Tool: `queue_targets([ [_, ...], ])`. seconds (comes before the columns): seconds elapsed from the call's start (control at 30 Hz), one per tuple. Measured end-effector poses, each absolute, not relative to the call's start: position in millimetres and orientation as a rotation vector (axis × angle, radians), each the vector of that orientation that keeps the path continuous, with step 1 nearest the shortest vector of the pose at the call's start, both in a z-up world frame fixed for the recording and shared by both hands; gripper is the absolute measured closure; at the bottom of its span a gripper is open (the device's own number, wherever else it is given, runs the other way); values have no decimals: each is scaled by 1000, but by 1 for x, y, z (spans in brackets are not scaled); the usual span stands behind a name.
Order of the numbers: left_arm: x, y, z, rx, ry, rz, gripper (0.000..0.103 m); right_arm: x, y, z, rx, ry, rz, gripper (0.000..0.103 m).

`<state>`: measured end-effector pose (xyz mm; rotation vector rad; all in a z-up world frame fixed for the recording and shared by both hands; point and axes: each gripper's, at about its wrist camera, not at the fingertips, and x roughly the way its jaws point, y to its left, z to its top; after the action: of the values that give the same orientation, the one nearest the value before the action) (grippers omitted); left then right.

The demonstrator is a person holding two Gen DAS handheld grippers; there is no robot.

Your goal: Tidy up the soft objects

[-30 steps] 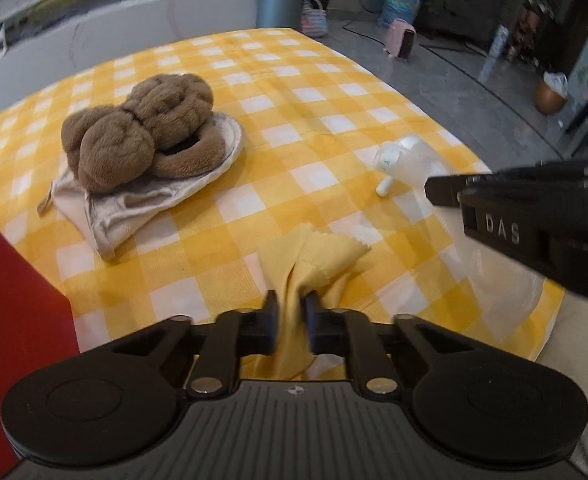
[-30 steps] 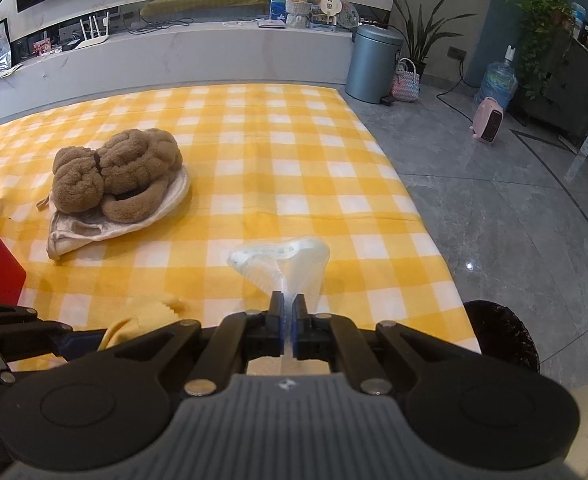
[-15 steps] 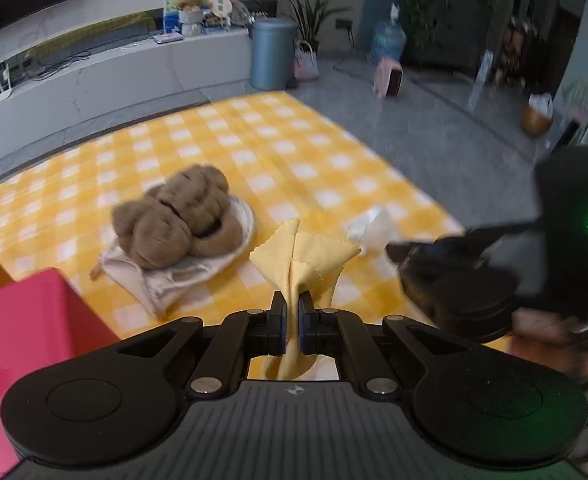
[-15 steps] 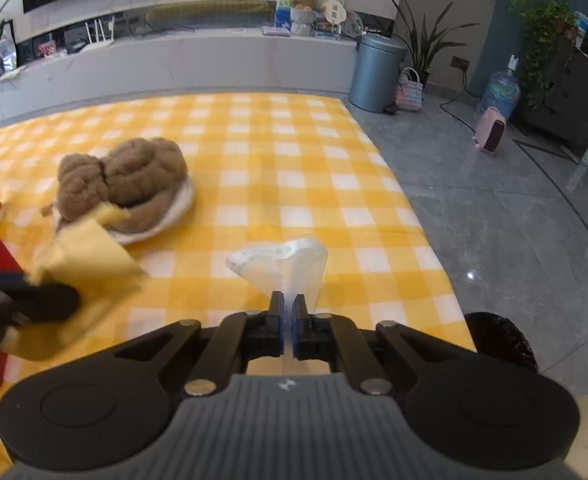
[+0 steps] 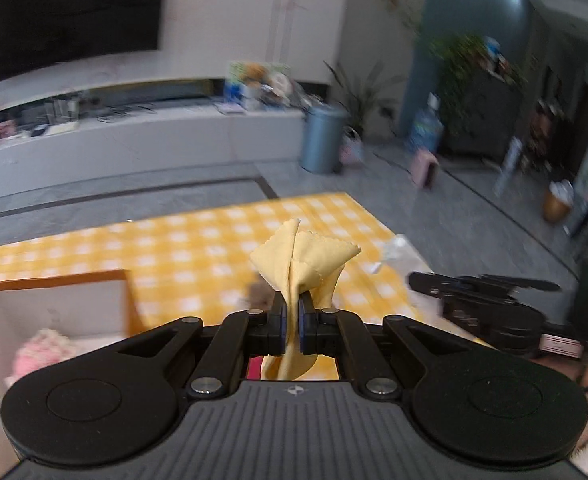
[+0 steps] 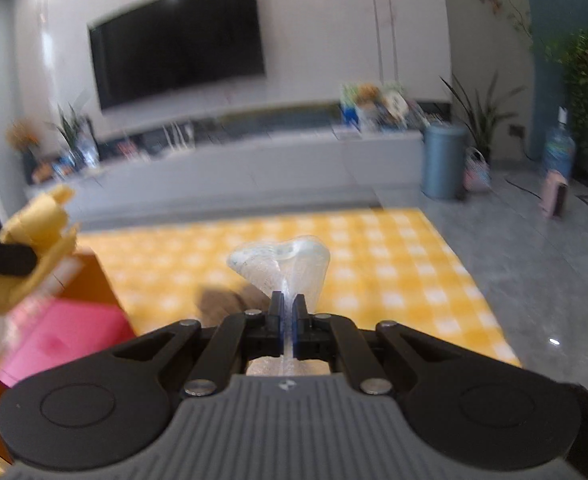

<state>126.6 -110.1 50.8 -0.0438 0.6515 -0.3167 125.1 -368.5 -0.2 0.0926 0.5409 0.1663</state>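
Left wrist view, left to right. An orange-rimmed open box [image 5: 53, 304] is seen at lower left, white inside, with a pink fluffy item [image 5: 41, 354] lying in it. The left gripper [image 5: 291, 322] is seen at centre with its jaws clamped on a yellow cloth [image 5: 304, 264]; the cloth fans out above the pads and hangs down below them, held clear of the yellow checked tablecloth [image 5: 197, 248]. A small brown patch shows just left of the pads, too blurred to identify. Further right, a pale translucent item [image 5: 396, 250] is glimpsed beyond the black body of the right gripper [image 5: 418, 280], which is seen side-on at the right edge.

Right wrist view, left to right. The yellow cloth [image 6: 33, 248] is seen at far left, bunched around a dark finger of the left gripper [image 6: 7, 260], above the orange box [image 6: 89, 280] and a pink surface [image 6: 65, 340]. At centre, the right gripper [image 6: 288, 316] is seen with jaws closed on a clear, crinkled plastic-like piece [image 6: 281, 264], which flares above the pads, off the tablecloth [image 6: 394, 264]. A blurred brown shape lies on the tablecloth just left of the pads. A blue-grey bin [image 6: 444, 162] stands on the floor beyond the far right corner of the tablecloth.
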Motion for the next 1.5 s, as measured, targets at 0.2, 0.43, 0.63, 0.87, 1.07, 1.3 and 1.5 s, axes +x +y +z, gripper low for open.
queue_targets([
  [0.2, 121, -46, 61, -146, 614, -252, 97, 116, -323, 28, 95, 463, 251, 103],
  [0.43, 115, 34, 51, -282, 586, -166, 97, 107, -249, 66, 45, 389, 363, 103],
  [0.63, 113, 96, 28, -421, 587, -155, 97, 115, -165, 75, -54, 412, 502, 103],
  [0.87, 113, 138, -1, -453, 611, -95, 97, 153, -59, 44, -289, 553, 603, 103],
  [1.07, 125, 158, -21, -532, 653, -124, 97, 202, 6, -3, -511, 710, 620, 103],
  [1.3, 139, 152, -31, -464, 677, -88, 97, 235, 25, -43, -619, 826, 570, 103],
  [1.5, 138, 152, -31, -470, 678, -95, 97, 229, 36, -65, -872, 771, 591, 103],
])
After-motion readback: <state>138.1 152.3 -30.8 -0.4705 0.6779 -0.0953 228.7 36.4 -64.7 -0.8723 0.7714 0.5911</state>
